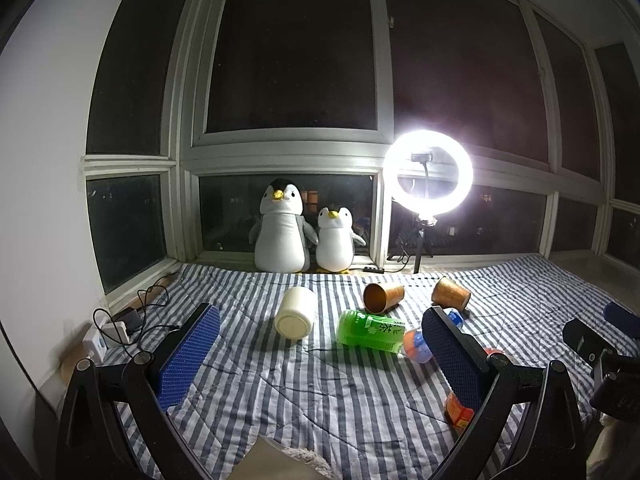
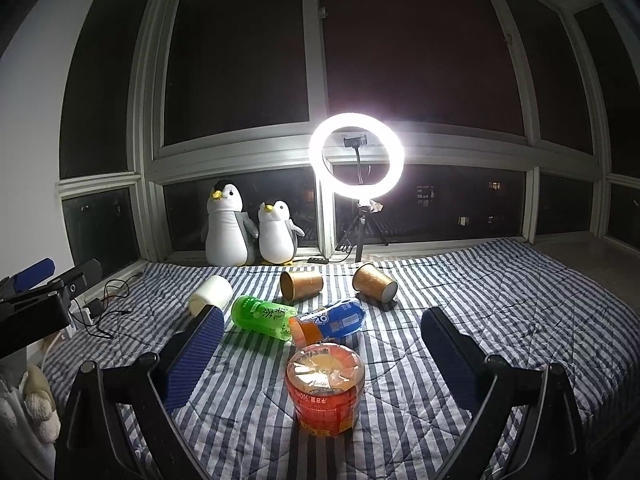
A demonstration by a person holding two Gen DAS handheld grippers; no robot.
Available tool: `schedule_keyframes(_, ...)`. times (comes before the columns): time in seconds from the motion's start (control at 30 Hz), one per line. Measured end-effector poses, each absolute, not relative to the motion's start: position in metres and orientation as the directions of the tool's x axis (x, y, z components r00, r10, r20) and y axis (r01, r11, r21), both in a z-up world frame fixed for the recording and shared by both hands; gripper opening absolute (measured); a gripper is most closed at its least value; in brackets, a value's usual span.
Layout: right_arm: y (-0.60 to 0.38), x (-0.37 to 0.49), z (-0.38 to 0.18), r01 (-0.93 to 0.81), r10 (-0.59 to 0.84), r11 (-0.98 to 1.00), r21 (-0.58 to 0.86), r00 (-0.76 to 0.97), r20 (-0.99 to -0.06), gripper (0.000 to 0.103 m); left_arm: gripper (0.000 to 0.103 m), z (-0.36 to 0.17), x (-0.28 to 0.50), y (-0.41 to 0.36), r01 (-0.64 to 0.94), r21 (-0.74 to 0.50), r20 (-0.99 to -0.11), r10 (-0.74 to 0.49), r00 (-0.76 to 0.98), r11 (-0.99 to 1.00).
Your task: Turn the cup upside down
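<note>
Several cups lie on their sides on the striped blanket (image 1: pixel 320 392). A white cup (image 1: pixel 295 312) lies left of centre, base toward me; it also shows in the right wrist view (image 2: pixel 210 294). A gold cup (image 1: pixel 383 298) (image 2: pixel 301 285) lies with its mouth toward me. A second gold cup (image 1: pixel 450 294) (image 2: pixel 374 282) lies further right. My left gripper (image 1: pixel 320 356) is open and empty, short of the cups. My right gripper (image 2: pixel 320 356) is open and empty, with an orange cut bottle section (image 2: pixel 326 388) upright between its fingers, untouched.
A green bottle section (image 1: pixel 370 330) (image 2: pixel 262 316) and a blue-labelled bottle section (image 2: pixel 332 320) lie in the middle. Two plush penguins (image 1: pixel 280 232) and a lit ring light (image 1: pixel 428 172) on a tripod stand at the window. A power strip with cables (image 1: pixel 112 332) lies at left.
</note>
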State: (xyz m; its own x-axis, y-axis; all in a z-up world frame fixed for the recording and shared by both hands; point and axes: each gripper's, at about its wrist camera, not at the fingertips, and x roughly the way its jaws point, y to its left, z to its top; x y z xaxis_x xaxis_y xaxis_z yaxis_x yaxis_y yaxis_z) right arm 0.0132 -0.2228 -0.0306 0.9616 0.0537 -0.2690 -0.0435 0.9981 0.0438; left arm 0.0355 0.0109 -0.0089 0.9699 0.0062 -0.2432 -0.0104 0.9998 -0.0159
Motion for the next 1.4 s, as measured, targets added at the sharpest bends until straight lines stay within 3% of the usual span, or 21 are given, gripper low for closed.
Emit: schedule_keyframes(1.4, -0.2237, 0.016, -0.0329, -0.046, 0.058, 0.998, 0.047, 0.958, -0.281, 0.098, 0.102, -0.0096, 0.0368, 0.0159, -0.022, -0.013, -0.241, 0.018, 0.97, 1.0)
